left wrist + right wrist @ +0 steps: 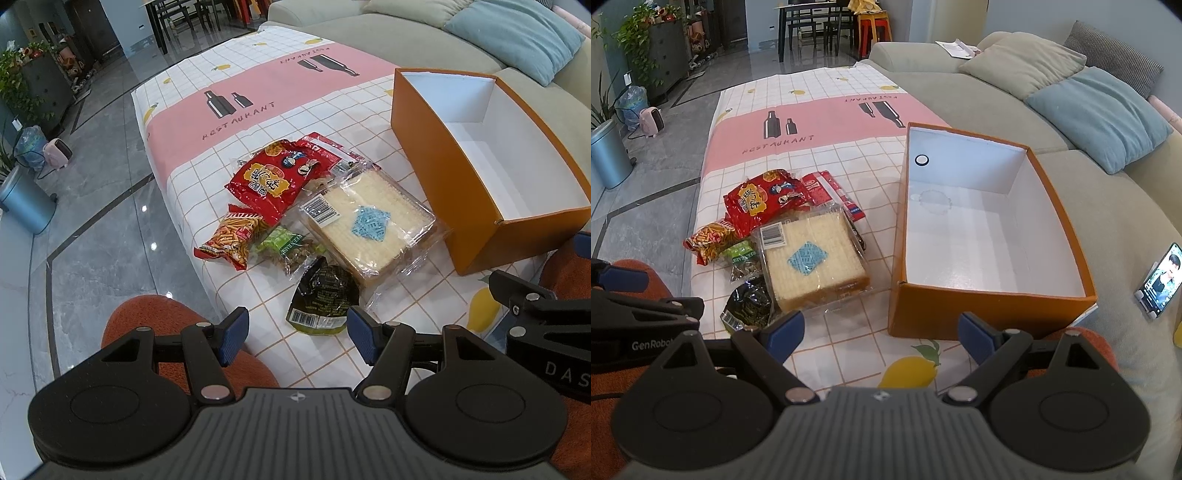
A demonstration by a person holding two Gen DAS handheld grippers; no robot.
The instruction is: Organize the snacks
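A pile of snack packets lies on the tablecloth: a clear-wrapped sliced cake [373,218] [812,254], a red bag [273,177] [764,199], an orange stick-snack bag [231,242] [711,240], a green raisin pack [291,249] [742,258] and a dark packet [323,295] [750,304]. An orange box [476,188] [960,317] with a white, empty inside stands to their right. My left gripper [297,336] is open just short of the dark packet, holding nothing. My right gripper [881,334] is open and empty, hovering before the box's near wall.
The snacks rest on a pink-and-white checked cloth [236,92] [827,114] over a low table. A grey sofa with cushions [1097,110] curves behind and to the right. A phone on a stand [1160,282] sits on the sofa. Tiled floor [96,206] lies to the left.
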